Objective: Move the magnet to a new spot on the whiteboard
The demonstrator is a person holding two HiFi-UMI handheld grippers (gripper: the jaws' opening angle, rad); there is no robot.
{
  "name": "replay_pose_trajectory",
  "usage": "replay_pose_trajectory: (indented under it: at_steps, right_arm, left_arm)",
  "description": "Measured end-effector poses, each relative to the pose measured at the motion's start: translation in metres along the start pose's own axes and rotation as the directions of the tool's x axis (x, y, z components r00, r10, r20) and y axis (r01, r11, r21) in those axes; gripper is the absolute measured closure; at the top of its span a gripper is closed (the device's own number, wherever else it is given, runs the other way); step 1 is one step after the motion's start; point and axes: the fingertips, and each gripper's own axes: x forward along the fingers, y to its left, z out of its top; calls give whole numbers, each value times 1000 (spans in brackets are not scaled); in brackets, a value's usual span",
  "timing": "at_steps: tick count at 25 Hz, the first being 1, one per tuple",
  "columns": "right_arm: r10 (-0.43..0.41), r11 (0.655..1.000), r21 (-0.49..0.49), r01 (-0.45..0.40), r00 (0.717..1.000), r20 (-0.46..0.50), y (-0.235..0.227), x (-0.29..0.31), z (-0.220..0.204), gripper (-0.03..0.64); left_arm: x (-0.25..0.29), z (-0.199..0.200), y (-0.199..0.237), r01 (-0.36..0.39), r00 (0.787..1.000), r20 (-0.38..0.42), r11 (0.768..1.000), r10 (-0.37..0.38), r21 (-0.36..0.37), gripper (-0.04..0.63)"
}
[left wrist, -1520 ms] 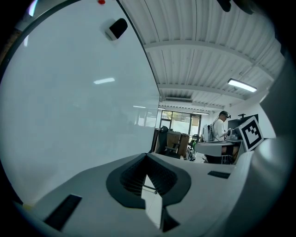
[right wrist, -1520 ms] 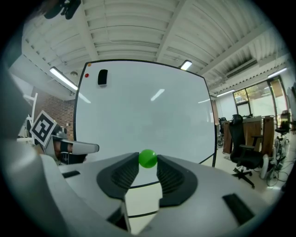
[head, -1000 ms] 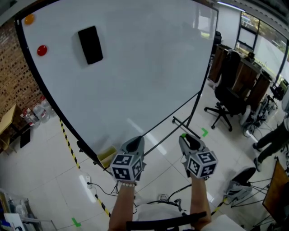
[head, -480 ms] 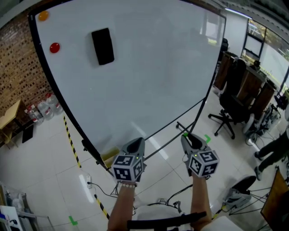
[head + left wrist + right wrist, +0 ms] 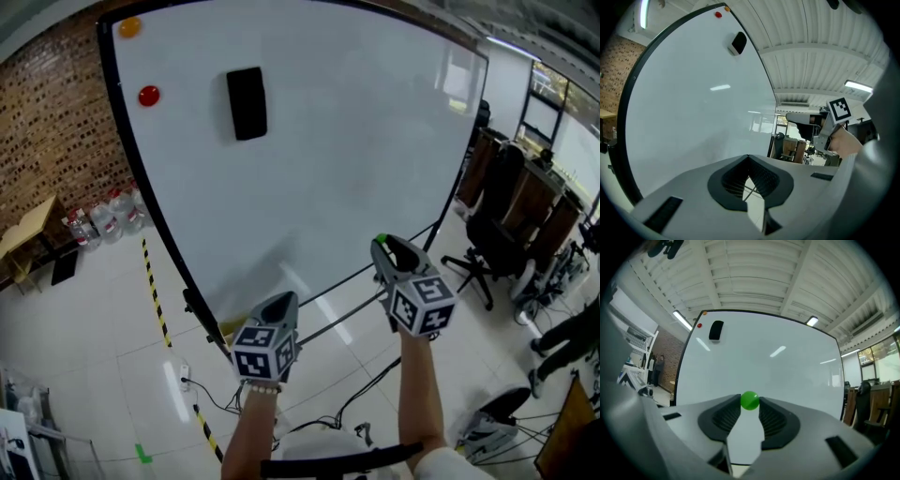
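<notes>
The green magnet (image 5: 750, 400) sits pinched between the tips of my right tongs (image 5: 382, 246), which stand part open around it. My left tongs (image 5: 749, 157), low in the frame, are closed on nothing. Over the last second my right tongs have risen from the whiteboard's (image 5: 356, 150) lower edge to in front of its bare lower right, so I judge placing comes next. Farther off, upper left, sit the black eraser (image 5: 247, 103), red magnet (image 5: 148, 95) and orange magnet (image 5: 129, 27). Water jugs (image 5: 117, 211) stand by the brick wall; I can't tell their contents.
</notes>
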Motion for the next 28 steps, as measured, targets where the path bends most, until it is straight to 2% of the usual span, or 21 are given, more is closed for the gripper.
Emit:
replay_pose_trajectory:
  at_steps: [6,13,18,28]
  right_arm:
    - [64,995,-76,-61,997,44,18,35,44,483]
    - [113,986,-128,-105,992,57,37,74,70,483]
    - [120,981,-158,-112,992,42,47,107,74,483]
    - [117,981,-159,-114,993,7,47,151,73,483]
  left_arm:
    - [-8,4,12,-35,999,16,999,35,-9,598]
    - [-14,5,26,-69,997,21,998,69,-14,597]
    - [-14,4,33,-88,996,14,996,88,-10,597]
    - [-20,8,44,-113,993,28,993,113,-18,597]
